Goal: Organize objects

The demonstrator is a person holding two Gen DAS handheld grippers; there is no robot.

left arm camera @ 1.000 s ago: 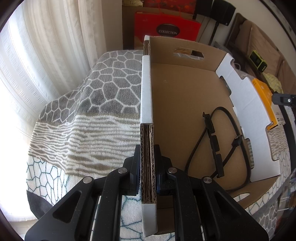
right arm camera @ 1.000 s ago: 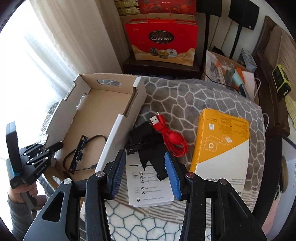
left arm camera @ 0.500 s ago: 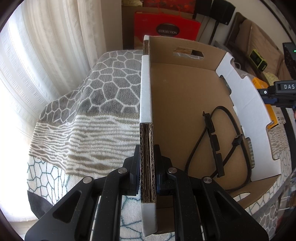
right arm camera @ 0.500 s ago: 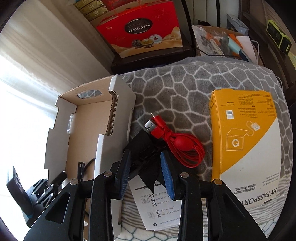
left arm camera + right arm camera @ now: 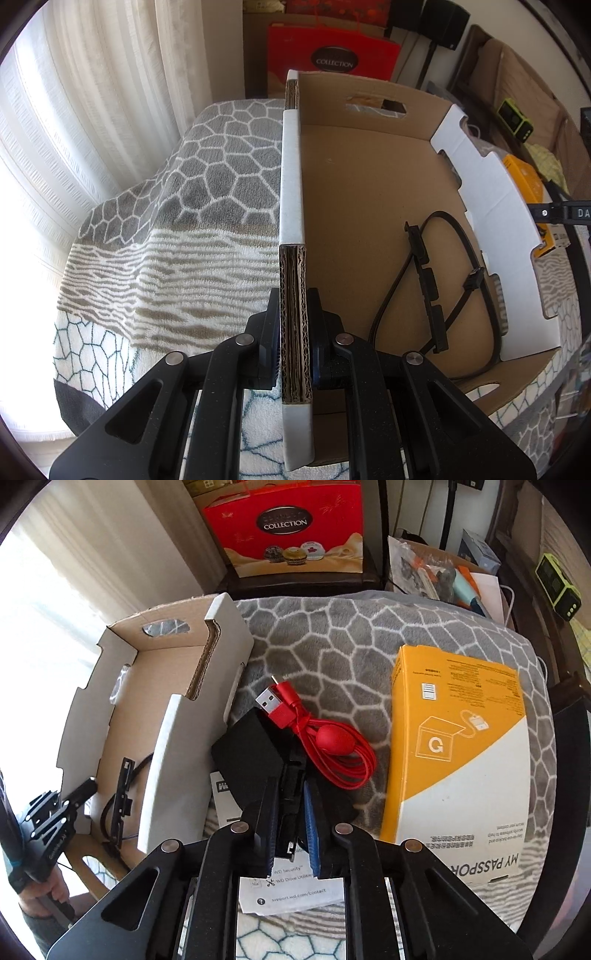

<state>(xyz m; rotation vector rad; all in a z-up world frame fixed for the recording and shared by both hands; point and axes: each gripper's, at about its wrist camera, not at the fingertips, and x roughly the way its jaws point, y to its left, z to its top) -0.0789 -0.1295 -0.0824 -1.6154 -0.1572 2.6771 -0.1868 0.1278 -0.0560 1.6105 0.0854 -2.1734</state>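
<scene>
An open cardboard box [image 5: 369, 192] [image 5: 159, 664] lies on a patterned blanket, with a black cable [image 5: 432, 291] [image 5: 118, 805] inside. My left gripper [image 5: 294, 332] is shut on the box's near side wall; it also shows in the right wrist view [image 5: 79, 794]. My right gripper [image 5: 290, 805] is closed around a black folded object [image 5: 255, 753] lying on a white leaflet [image 5: 291, 893]. A red USB cable [image 5: 325, 746] lies just beyond it. A yellow and white box [image 5: 458, 746] lies to the right.
A red gift bag [image 5: 291, 528] stands behind the blanket-covered surface [image 5: 351, 627]. A carton of clutter [image 5: 436, 572] and a green device [image 5: 557, 587] are at the back right. Curtains [image 5: 92, 110] hang to the left.
My right gripper has moved forward and down onto the black object and its jaws have closed on it. My left gripper has kept its hold on the box wall.
</scene>
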